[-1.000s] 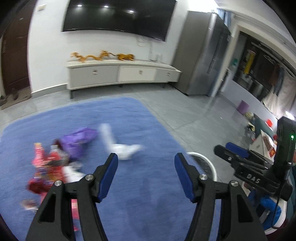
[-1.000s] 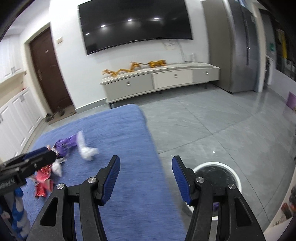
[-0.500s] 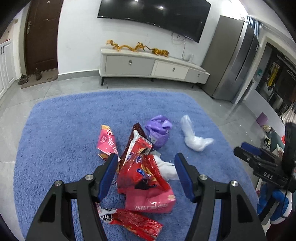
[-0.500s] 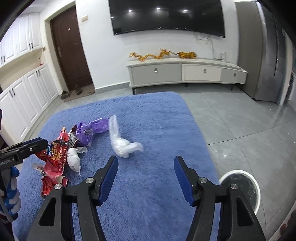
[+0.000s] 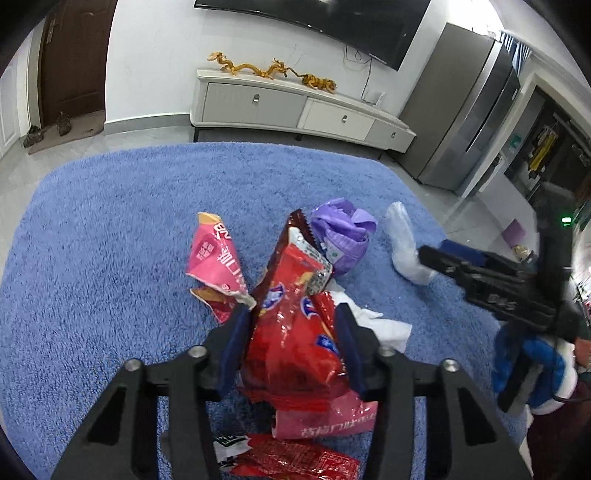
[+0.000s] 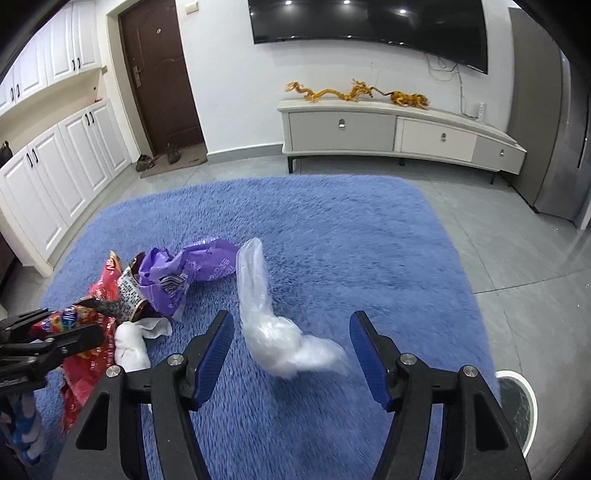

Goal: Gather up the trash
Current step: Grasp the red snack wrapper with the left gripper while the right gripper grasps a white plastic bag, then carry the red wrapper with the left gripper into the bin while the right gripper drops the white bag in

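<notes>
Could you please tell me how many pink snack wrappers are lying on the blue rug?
2: one pink wrapper left of the red bag, another pink wrapper beneath it. More may be hidden.

Right gripper (image 6: 291, 354) fingers spread around clear plastic bag (image 6: 280, 332) on blue rug (image 6: 351, 236).

The left gripper (image 5: 291, 345) has dropped over the red wrapper (image 5: 295, 332), closing, seemingly pressing its sides.

This is a home living room: a wall-mounted television (image 6: 369, 22) hangs above a low white media cabinet (image 6: 399, 134) topped with golden dragon figurines (image 6: 354, 92). A blue shag rug (image 6: 332, 229) covers grey floor tiles, shoes (image 6: 146, 162) sit by a brown door (image 6: 159, 77), and what looks like a steel refrigerator (image 5: 465, 122) stands nearby.
</notes>
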The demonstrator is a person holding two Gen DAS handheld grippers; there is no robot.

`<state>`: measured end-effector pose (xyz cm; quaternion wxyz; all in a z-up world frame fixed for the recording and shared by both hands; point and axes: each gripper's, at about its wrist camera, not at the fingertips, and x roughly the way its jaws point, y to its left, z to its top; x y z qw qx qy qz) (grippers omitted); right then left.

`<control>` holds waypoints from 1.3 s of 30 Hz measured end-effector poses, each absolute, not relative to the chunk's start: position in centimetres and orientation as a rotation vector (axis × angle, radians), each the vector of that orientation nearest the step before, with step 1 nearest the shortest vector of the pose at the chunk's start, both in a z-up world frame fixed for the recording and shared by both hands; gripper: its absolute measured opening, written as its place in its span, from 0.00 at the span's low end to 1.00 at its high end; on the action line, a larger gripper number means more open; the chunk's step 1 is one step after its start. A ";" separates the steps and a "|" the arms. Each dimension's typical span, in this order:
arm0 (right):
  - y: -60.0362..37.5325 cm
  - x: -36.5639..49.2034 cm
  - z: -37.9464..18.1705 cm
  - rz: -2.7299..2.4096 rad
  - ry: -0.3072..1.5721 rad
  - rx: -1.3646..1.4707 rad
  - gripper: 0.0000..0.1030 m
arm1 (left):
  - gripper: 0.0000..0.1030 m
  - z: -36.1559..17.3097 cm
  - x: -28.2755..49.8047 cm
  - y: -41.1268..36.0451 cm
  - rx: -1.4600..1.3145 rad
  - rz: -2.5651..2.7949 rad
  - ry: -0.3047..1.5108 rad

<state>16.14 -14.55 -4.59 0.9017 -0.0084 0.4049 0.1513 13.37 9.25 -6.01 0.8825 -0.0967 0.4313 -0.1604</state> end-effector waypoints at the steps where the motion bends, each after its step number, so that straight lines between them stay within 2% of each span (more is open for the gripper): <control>1: -14.2 16.4 -5.0 0.317 0.846 -0.022 0.61 | 0.39 -6.0 13.1 9.5 -0.206 -0.337 0.895; 5: -13.9 16.8 -6.5 0.326 0.880 -0.016 0.60 | 0.34 -5.7 12.2 10.0 -0.221 -0.350 0.875; 9: -14.6 16.4 -7.2 0.320 0.882 -0.004 0.47 | 0.31 -5.0 11.2 10.5 -0.236 -0.356 0.849; 12: -15.3 15.8 -6.9 0.322 0.870 0.017 0.40 | 0.30 -4.4 10.4 10.9 -0.250 -0.349 0.829; 15: -15.8 15.1 -6.4 0.321 0.858 0.030 0.38 | 0.30 -3.7 9.9 11.6 -0.275 -0.346 0.810; 31: -18.5 7.2 -1.9 0.322 0.748 0.076 0.36 | 0.29 1.8 4.1 13.5 -0.324 -0.340 0.675; 39: -20.6 3.7 1.1 0.304 0.666 0.090 0.36 | 0.29 3.6 2.0 10.9 -0.321 -0.369 0.645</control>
